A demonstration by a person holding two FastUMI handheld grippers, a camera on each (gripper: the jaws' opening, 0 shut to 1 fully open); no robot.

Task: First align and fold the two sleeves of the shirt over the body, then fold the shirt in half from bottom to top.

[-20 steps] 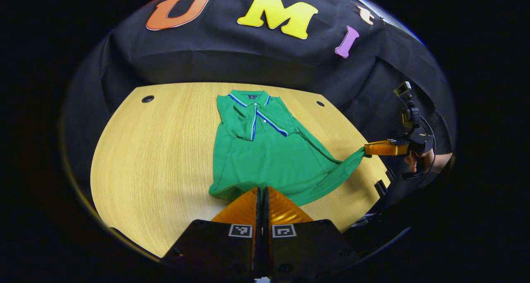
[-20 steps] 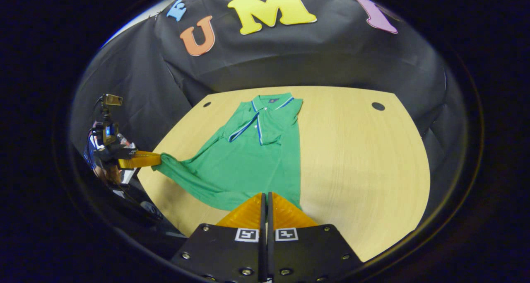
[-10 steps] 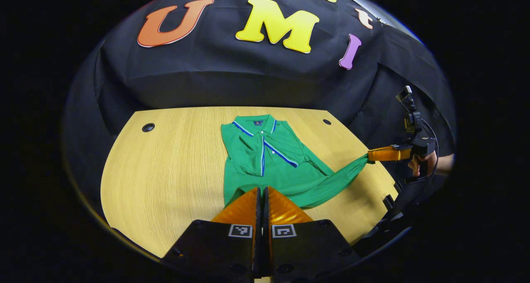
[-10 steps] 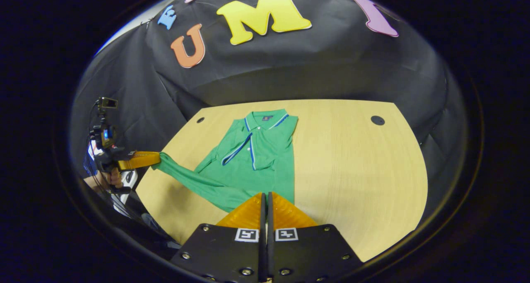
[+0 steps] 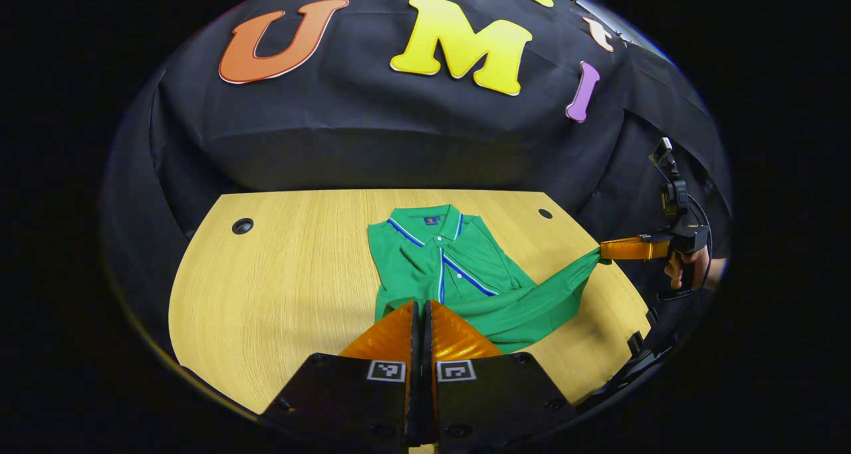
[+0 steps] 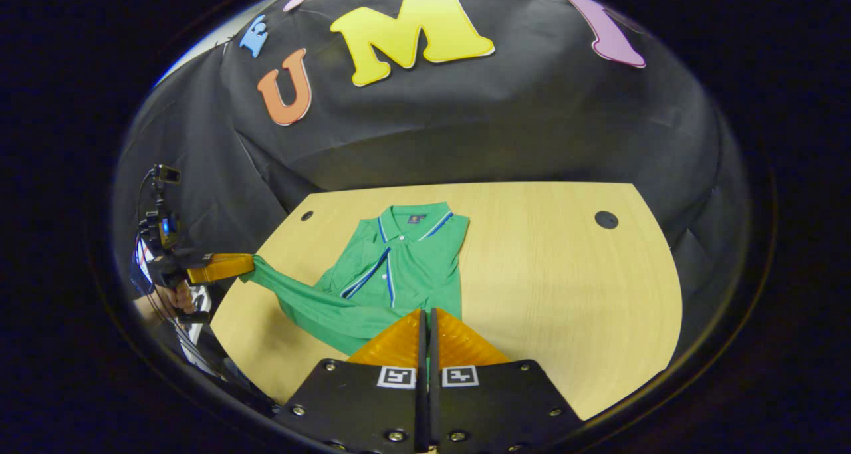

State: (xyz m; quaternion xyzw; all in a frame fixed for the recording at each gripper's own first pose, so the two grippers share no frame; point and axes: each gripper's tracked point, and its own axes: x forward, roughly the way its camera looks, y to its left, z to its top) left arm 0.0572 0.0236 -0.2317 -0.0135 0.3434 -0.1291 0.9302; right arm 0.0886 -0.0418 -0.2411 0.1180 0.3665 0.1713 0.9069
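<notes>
shirt (image 5: 459,268): matt knit cloth, probably | table (image 5: 279,288): smooth wood-grain, faint sheen

No words or numbers can be read. The shirt (image 5: 459,268) has a tiny collar label, too small to read. Square black-and-white code marks sit behind each gripper's jaws.

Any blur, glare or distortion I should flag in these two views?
Left gripper view: sharp, strong fisheye bend on the table; soft shadow beside the shirt. Right gripper view: equally sharp, table evenly lit, no glare; the left gripper is small and warped near the rim.
</notes>
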